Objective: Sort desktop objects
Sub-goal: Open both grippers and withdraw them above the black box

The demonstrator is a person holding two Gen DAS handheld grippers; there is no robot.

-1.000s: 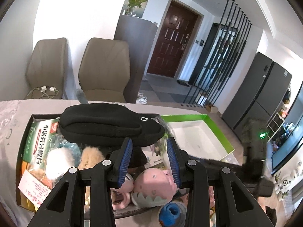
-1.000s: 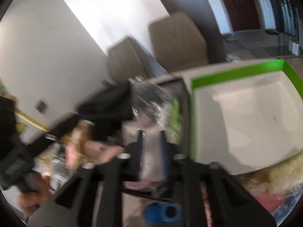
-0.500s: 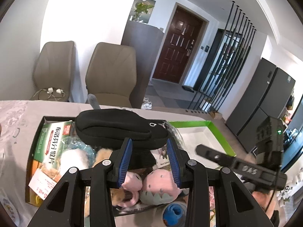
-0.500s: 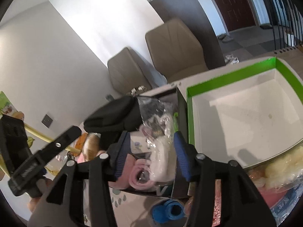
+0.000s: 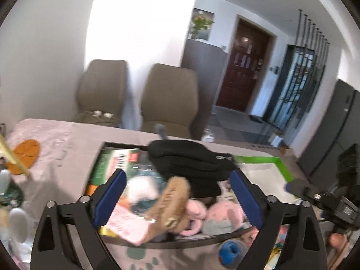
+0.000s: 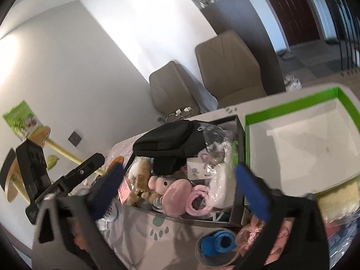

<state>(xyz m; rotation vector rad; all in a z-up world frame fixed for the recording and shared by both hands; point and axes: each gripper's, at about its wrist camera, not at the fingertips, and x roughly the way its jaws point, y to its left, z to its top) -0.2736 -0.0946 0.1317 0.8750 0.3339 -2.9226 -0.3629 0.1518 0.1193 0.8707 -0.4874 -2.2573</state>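
A dark-walled box point(image 5: 121, 145) point(image 6: 239, 139) on the table holds a black pouch point(image 5: 191, 159) point(image 6: 168, 139), pink plush toys point(image 5: 225, 213) point(image 6: 177, 191), a brown plush toy point(image 5: 173, 200) point(image 6: 141, 173) and a clear packet with white stuffing point(image 6: 216, 157). My left gripper point(image 5: 177, 195) hangs over the box's near side, its jaws opening wide. The blurred brown plush lies between them, untouched by the pads. My right gripper point(image 6: 180, 190) is also over the box, jaws opening, pads off everything. The packet lies in the box's right end.
A white box with a green rim point(image 6: 301, 148) point(image 5: 258, 171) stands right of the dark box. A tape ring with a blue roll point(image 6: 216, 243) point(image 5: 229, 250) lies near the front. An orange pad point(image 5: 24, 155) is far left. Two chairs point(image 5: 168, 99) stand behind the table.
Both grippers' jaws have spread wide and both have lifted a little. The right one has let go of the clear packet, which now lies in the dark box. The brown plush now shows under the left jaws.
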